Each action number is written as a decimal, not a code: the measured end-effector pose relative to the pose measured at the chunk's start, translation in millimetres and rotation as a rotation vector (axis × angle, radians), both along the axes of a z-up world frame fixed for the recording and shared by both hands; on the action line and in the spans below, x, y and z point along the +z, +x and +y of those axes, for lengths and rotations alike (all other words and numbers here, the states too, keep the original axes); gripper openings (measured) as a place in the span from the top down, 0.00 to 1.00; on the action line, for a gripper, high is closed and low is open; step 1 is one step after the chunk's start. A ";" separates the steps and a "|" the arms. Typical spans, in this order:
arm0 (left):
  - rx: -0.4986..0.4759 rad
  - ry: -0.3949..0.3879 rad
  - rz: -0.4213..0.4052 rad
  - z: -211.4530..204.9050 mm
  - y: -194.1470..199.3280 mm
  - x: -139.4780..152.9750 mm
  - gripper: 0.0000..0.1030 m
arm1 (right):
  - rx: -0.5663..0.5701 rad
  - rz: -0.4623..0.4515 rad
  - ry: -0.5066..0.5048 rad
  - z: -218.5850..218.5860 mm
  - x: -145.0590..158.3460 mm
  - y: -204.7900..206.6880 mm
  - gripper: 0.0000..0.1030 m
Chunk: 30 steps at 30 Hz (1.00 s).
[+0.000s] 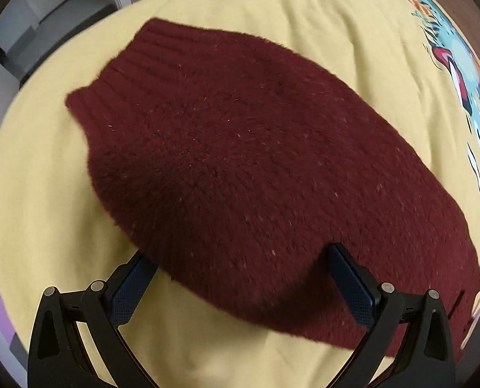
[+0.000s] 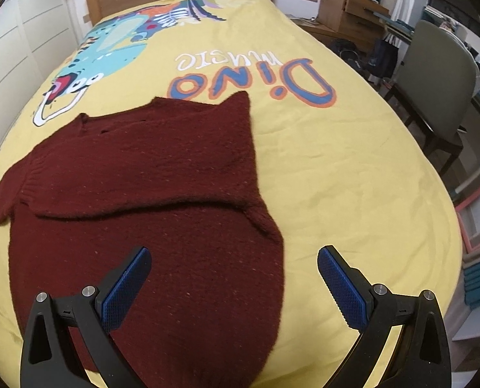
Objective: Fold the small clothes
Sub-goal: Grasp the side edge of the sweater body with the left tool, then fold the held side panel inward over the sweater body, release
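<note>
Left gripper point(image 1: 240, 286): jaws spread wide, holding nothing, poised over the near edge of the sweater point(image 1: 240, 161); contact with the knit cannot be confirmed.

Right gripper point(image 2: 233, 286): jaws likewise spread and empty, its left pad point(image 2: 123, 291) over the garment, its right pad over bare bedspread point(image 2: 353, 177).

The maroon knit sweater point(image 2: 143, 210) lies flat on the yellow printed bedspread, with 1 sleeve point(image 2: 136, 161) folded across the body. Ribbed hem or cuff point(image 1: 123, 74) shows at the far end in the left view.

Judgement: the fabric is soft, thick and light, fuzzy rather than slippery, and not fragile, though it will stretch and sag if lifted by 1 point. Hold it at 2 edge points, pinching both layers, preferably on firmer ribbing or a seam.
</note>
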<state>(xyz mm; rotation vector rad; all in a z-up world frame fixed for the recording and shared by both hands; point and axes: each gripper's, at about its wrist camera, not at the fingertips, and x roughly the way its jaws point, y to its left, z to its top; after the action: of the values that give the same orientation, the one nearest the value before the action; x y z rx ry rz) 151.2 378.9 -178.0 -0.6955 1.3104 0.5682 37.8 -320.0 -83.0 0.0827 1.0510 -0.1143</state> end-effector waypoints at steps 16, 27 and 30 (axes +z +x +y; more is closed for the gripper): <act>-0.181 0.067 -0.094 -8.0 0.0 40.7 0.92 | -0.009 0.029 -0.014 -3.2 -2.7 -5.6 0.00; -0.423 0.085 -0.271 -96.2 12.7 123.5 0.93 | -0.006 0.022 0.001 -0.1 0.7 -0.4 0.00; -0.485 0.077 -0.284 -137.0 9.5 133.8 0.93 | -0.008 0.010 0.023 -1.3 4.1 2.3 0.00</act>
<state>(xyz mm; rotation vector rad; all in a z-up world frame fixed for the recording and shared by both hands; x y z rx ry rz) 160.7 241.9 -44.2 -0.3571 1.1289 0.1186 40.1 -321.3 -78.9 0.1075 1.0621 -0.1101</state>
